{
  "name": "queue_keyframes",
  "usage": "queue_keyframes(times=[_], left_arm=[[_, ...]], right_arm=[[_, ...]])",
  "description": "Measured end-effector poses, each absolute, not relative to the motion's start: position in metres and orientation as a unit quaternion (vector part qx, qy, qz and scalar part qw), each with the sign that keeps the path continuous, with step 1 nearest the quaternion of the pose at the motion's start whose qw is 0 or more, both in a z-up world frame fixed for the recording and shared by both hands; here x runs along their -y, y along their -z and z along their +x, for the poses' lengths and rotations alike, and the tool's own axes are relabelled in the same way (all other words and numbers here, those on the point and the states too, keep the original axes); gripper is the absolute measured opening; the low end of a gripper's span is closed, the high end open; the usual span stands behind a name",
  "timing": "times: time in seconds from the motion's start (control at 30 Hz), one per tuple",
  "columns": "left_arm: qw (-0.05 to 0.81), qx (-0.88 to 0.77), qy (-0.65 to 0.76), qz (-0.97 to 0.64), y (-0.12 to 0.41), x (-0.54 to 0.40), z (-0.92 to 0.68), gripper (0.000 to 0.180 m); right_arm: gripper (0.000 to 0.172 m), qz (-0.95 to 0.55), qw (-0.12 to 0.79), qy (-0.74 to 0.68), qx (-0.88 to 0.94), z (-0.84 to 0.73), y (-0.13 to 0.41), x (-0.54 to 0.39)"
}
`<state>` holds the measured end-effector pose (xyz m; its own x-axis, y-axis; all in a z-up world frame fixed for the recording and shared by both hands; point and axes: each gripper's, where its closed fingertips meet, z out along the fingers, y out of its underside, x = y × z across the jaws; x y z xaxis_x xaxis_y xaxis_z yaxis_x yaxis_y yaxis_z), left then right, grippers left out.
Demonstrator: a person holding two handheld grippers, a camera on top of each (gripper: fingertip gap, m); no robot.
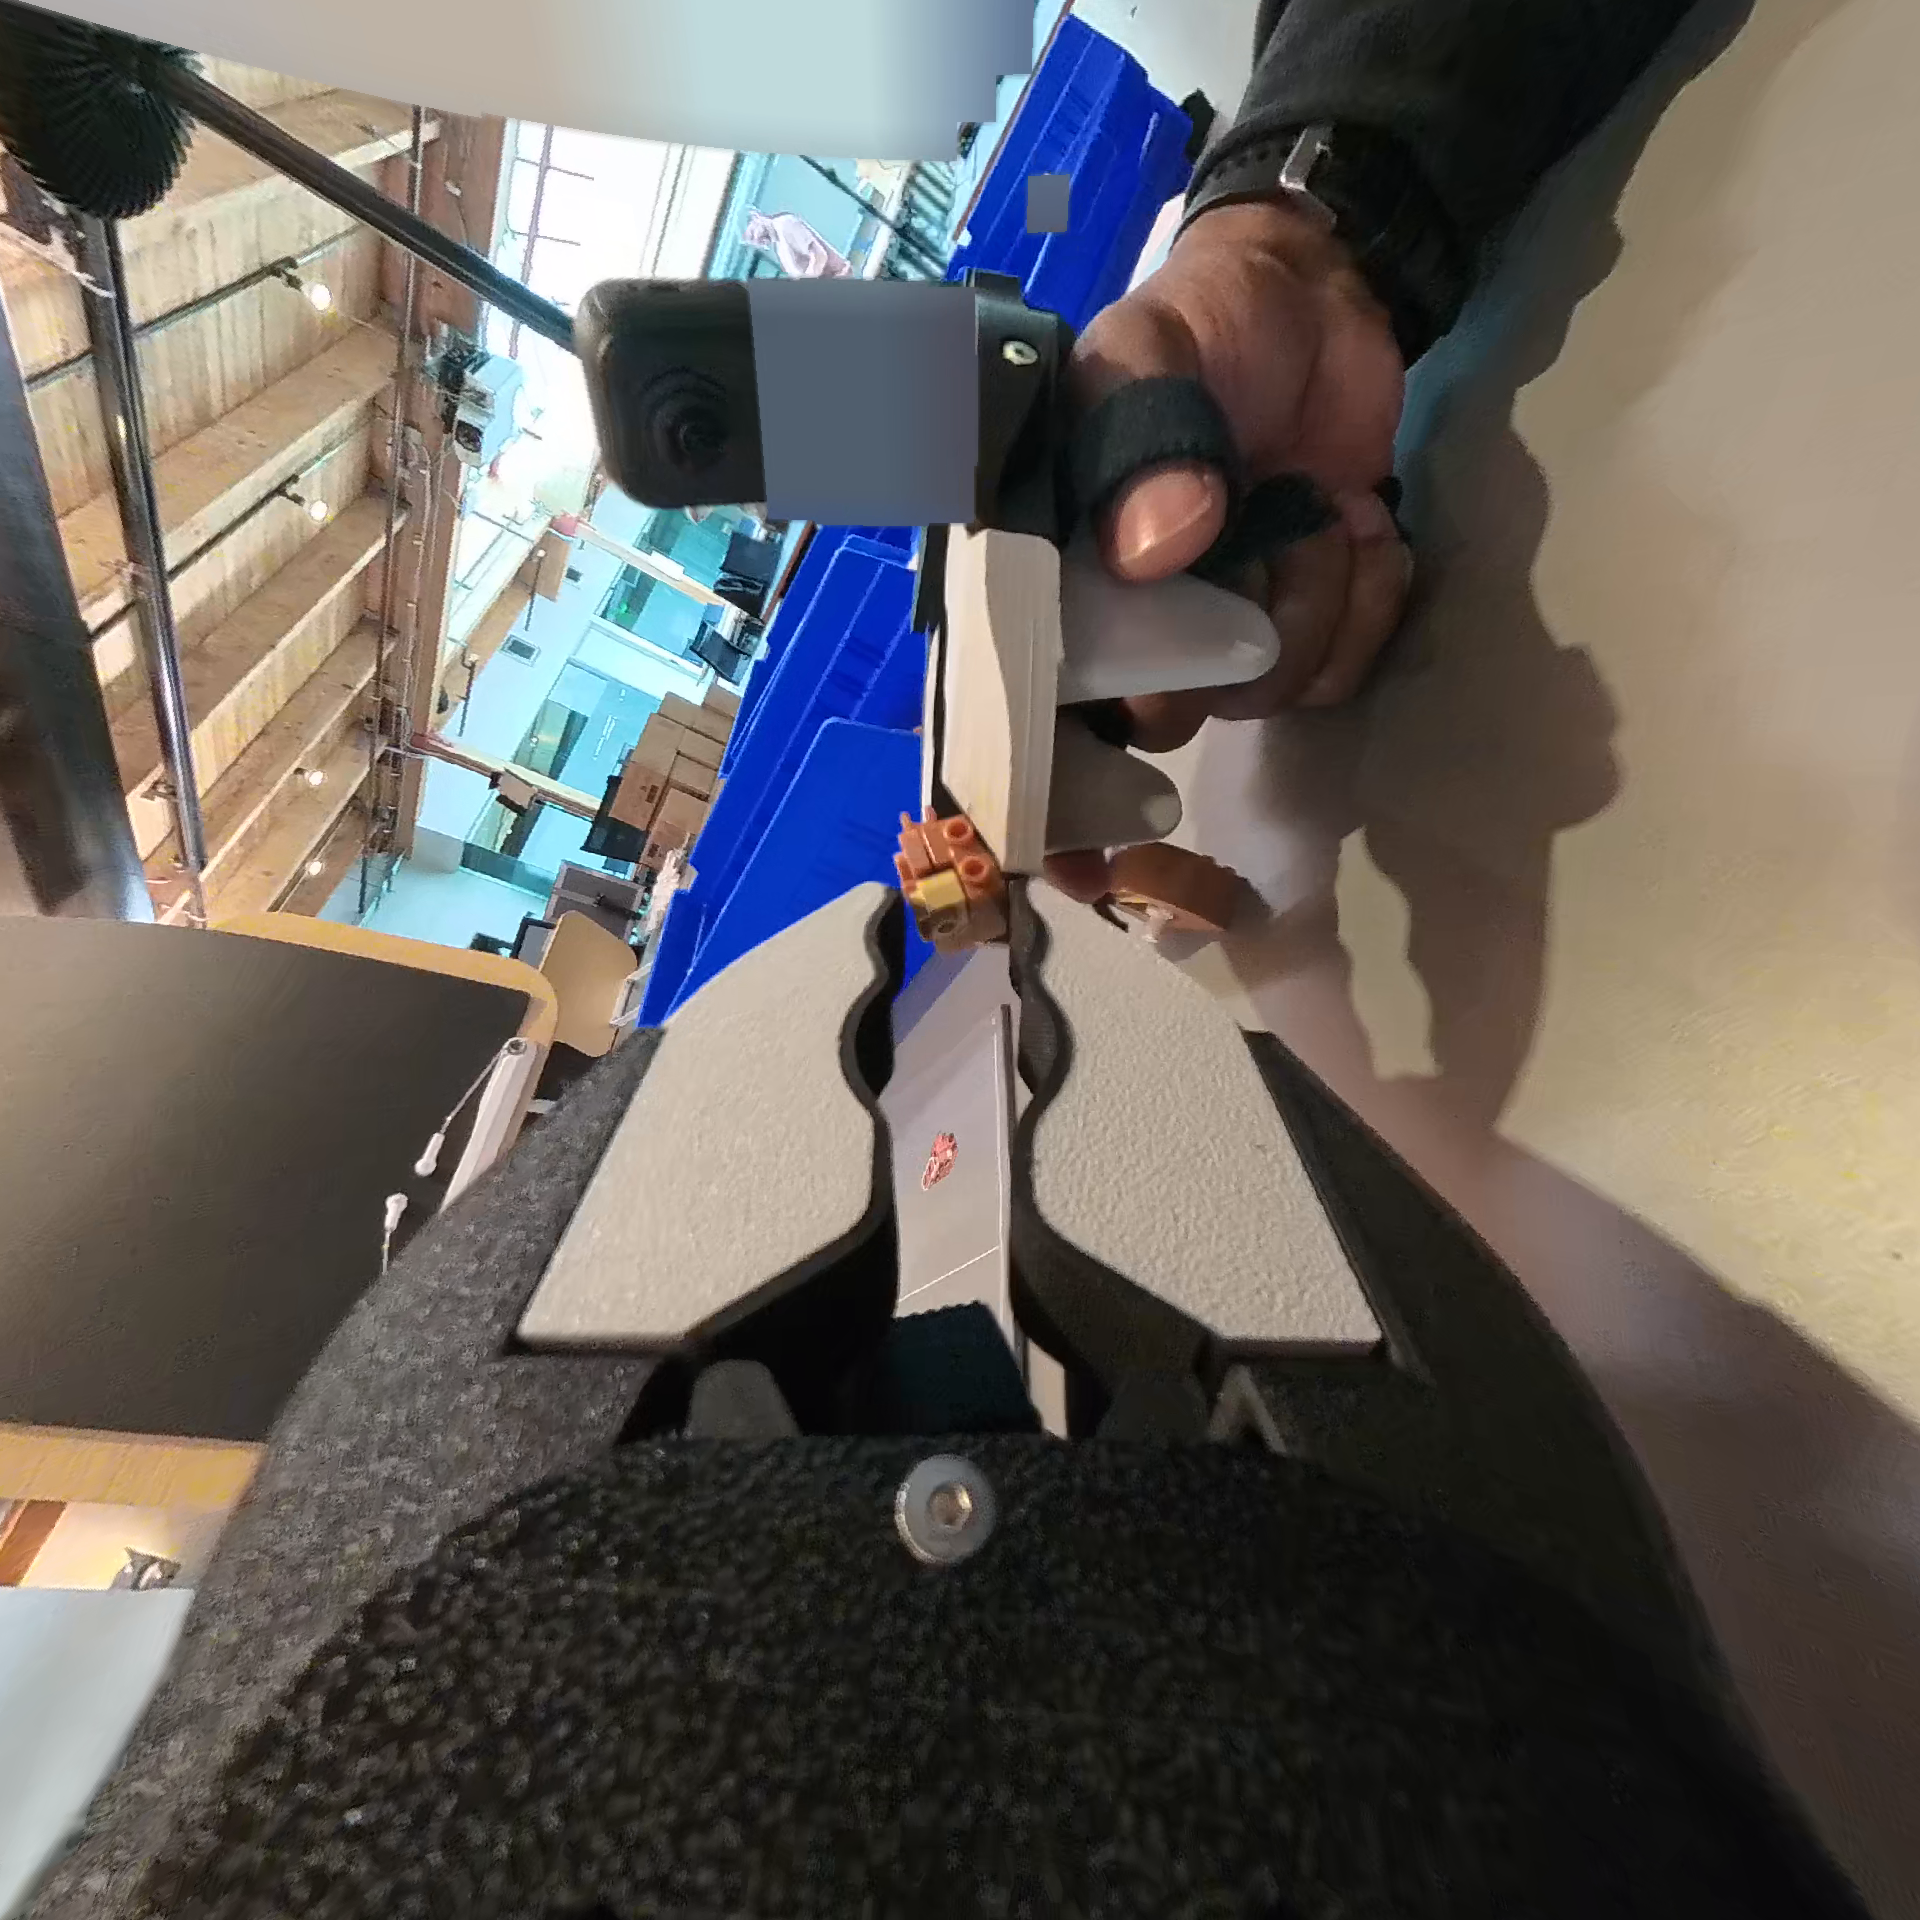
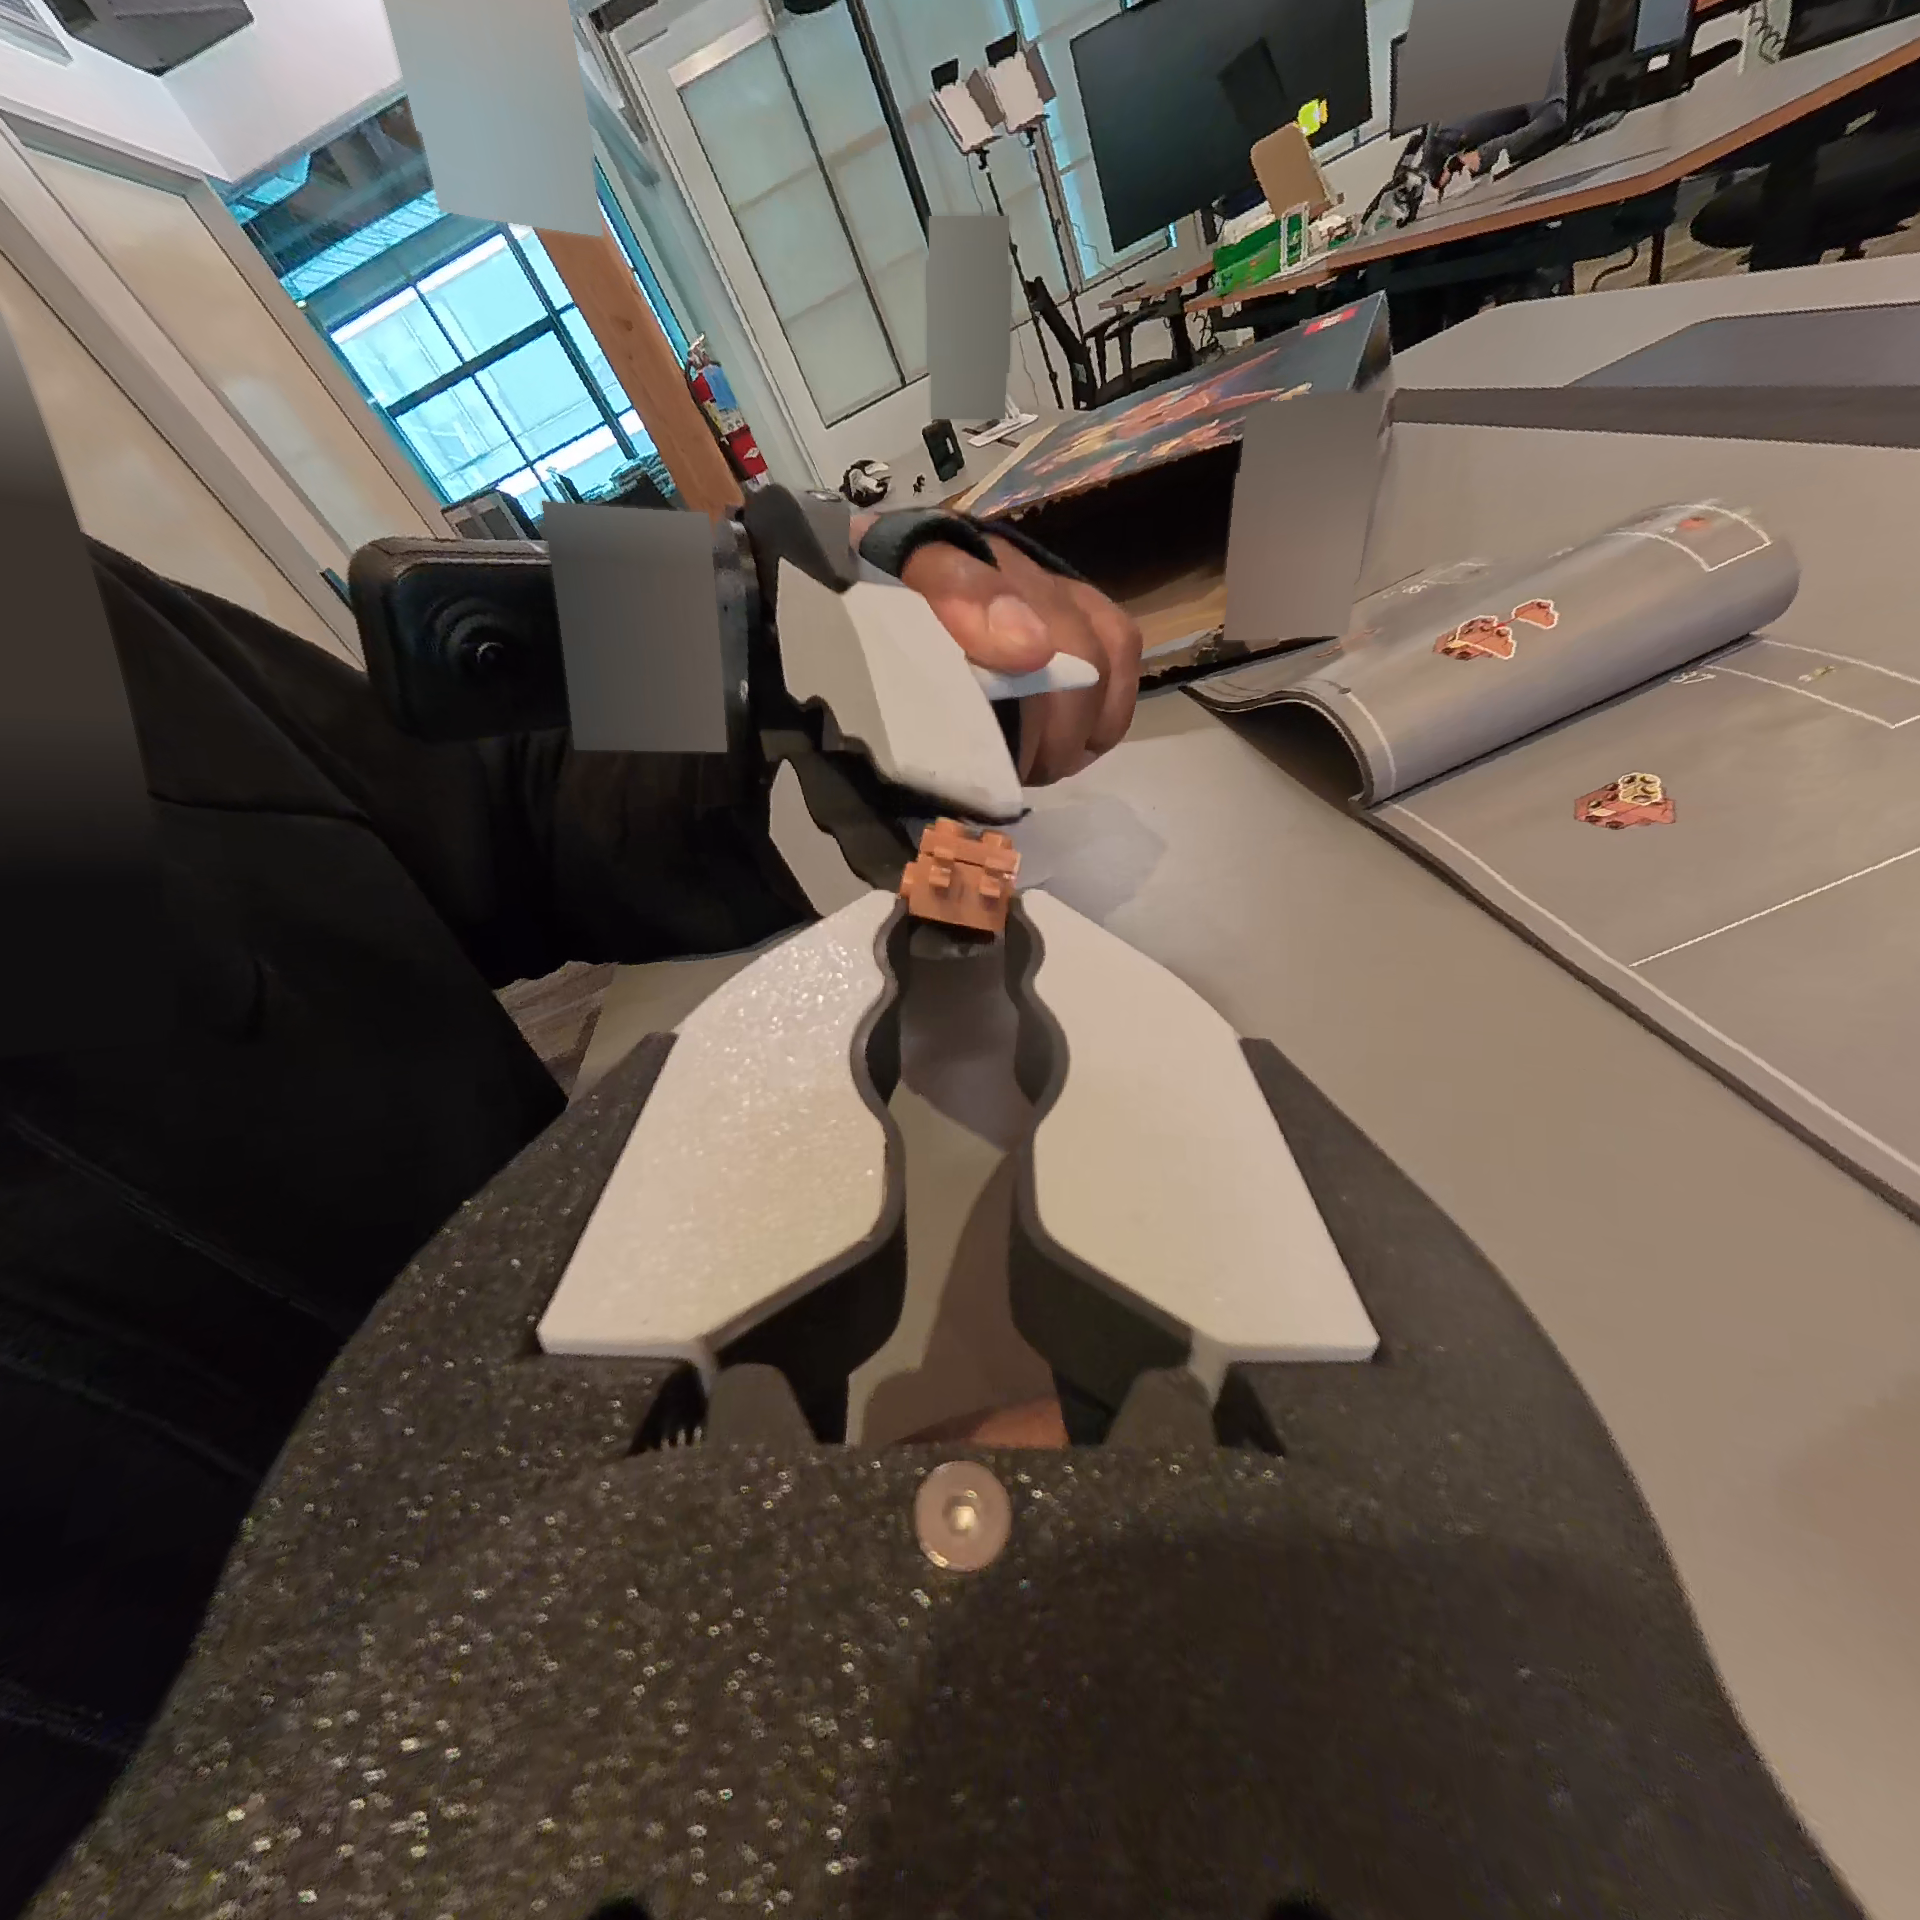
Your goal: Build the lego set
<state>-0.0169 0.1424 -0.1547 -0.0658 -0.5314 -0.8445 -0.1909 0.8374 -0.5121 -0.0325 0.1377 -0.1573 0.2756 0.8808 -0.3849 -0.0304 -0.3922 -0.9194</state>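
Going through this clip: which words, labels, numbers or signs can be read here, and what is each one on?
No text here is clear enough to read.
Printed box: lettering too small and blurred.
Open booklet: small marks beside brick drawings, unreadable.
Green carton on the far desk: print too small.
Cardboard boxes: labels too small.

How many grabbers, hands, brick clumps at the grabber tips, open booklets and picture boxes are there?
Grippers: 2, the left gripper and the right gripper
Hands: 2, the right hand and the left hand
Brown brick clump where the tips meet: 1
Open booklet: 1
Picture box: 1
Total: 7
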Motion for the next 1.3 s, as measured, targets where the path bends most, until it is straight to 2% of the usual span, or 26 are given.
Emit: queue_keyframes(times=[0.13,0.23,0.63,0.97,1.3], left_arm=[[0.645,-0.686,0.173,-0.289,0.148,-0.149,-0.019,0.034],[0.639,-0.674,0.213,-0.305,0.147,-0.146,-0.019,0.038],[0.639,-0.678,0.213,-0.296,0.151,-0.138,-0.015,0.017],[0.541,-0.706,0.276,-0.364,0.166,-0.137,-0.019,0.016],[0.455,-0.729,0.311,-0.405,0.18,-0.128,-0.023,0.016]], right_arm=[[0.017,-0.657,0.449,-0.512,0.323,-0.032,0.156,-0.137],[0.017,-0.649,0.449,-0.521,0.327,-0.033,0.154,-0.134],[0.018,-0.64,0.449,-0.534,0.323,-0.035,0.15,-0.132],[0.026,-0.616,0.55,-0.343,0.447,-0.024,0.153,-0.136],[0.023,-0.585,0.559,-0.263,0.525,-0.031,0.167,-0.126]])
